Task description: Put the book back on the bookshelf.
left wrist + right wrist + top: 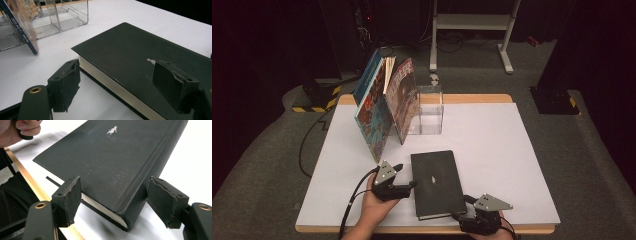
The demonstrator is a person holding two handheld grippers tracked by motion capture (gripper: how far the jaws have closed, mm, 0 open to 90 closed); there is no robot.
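**Black book flat on the worktop, both tongs spread**

The black book (437, 183) lies flat near the front edge of the white worktop (502, 150). The left tongs (408, 176) stand spread at its left long edge, one jaw over the cover, not pinching. The right tongs (462, 209) straddle its near right corner, spread, pads off the book. Upright books (384, 102) lean against a clear stand (429, 110) farther back.

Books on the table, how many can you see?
3, maybe more hidden: a black book lying flat near the front edge, and two colourful books standing tilted beside the clear holder.
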